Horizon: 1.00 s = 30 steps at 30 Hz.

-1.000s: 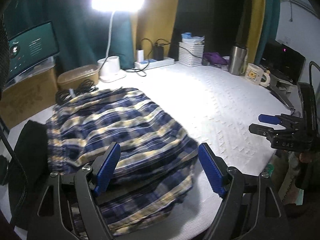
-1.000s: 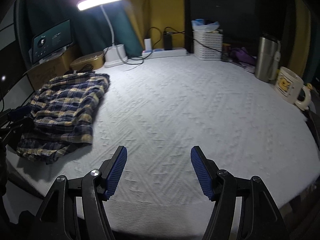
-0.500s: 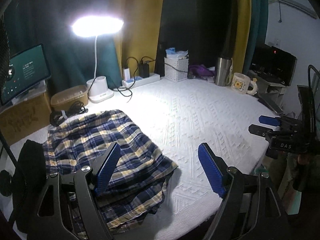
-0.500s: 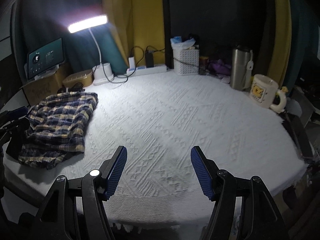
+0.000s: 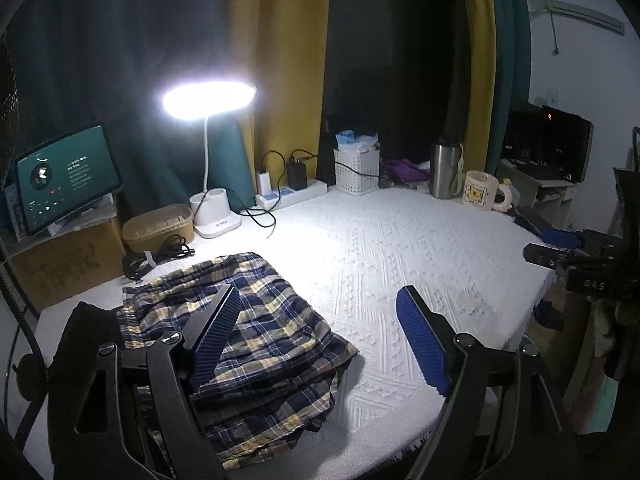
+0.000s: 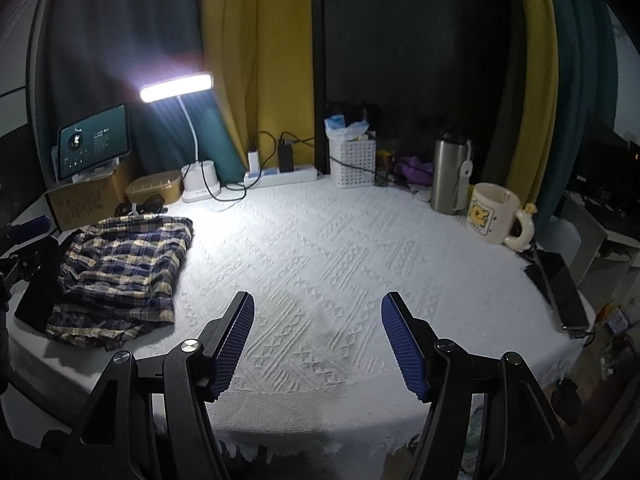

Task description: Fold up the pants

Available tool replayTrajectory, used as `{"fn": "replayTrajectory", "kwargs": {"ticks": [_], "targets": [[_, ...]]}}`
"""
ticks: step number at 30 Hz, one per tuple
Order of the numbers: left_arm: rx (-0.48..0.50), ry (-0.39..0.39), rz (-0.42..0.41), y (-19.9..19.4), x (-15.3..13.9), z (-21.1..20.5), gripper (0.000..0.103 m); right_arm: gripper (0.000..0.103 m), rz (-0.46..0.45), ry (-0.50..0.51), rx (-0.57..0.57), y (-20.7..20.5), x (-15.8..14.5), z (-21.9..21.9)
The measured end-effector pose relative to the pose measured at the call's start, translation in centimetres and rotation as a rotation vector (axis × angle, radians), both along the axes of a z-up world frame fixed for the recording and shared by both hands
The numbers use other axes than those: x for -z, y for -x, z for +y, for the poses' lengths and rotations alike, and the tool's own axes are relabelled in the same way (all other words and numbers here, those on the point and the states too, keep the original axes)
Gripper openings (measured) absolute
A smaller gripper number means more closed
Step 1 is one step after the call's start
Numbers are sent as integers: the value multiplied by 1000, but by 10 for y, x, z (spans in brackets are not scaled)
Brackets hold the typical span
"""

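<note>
The folded plaid pants (image 5: pixel 256 344) lie in a stack at the near left of the white textured table (image 5: pixel 400 256); they also show in the right wrist view (image 6: pixel 120 268). My left gripper (image 5: pixel 316 336) is open and empty, held above and behind the pants' right edge. My right gripper (image 6: pixel 316 340) is open and empty above the table's front edge, well right of the pants. It shows from the side in the left wrist view (image 5: pixel 556 246).
A lit desk lamp (image 5: pixel 210 98), tablet (image 5: pixel 66 176), tan box (image 5: pixel 158 222), black cable (image 5: pixel 156 256), power strip (image 5: pixel 292 196), white basket (image 5: pixel 356 170), steel tumbler (image 5: pixel 446 176) and mug (image 5: pixel 480 192) line the back. A black object (image 6: pixel 40 276) lies left of the pants; a phone (image 6: pixel 560 292) lies far right.
Both grippers have pulled back and up from the table, so more of the room shows. The pants have stayed in place, folded. Both grippers stay open.
</note>
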<state>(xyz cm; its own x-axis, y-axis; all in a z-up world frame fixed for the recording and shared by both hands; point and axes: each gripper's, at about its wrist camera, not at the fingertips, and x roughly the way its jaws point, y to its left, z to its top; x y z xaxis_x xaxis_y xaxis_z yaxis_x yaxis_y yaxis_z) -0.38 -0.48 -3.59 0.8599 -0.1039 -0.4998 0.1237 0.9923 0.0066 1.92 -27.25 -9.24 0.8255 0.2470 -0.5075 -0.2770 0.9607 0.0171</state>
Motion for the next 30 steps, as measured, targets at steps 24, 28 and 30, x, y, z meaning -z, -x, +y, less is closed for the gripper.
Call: {"fn": "replayTrajectory", "kwargs": {"ticks": [24, 28, 30], "targets": [[-73, 69, -200, 41, -43, 13, 102, 81, -169, -25, 66, 57, -61, -9], [-93, 50, -202, 42, -44, 14, 102, 88, -197, -18, 92, 64, -67, -6], [-103, 38, -213, 44, -44, 14, 102, 93, -216, -7, 123, 69, -70, -5]]}}
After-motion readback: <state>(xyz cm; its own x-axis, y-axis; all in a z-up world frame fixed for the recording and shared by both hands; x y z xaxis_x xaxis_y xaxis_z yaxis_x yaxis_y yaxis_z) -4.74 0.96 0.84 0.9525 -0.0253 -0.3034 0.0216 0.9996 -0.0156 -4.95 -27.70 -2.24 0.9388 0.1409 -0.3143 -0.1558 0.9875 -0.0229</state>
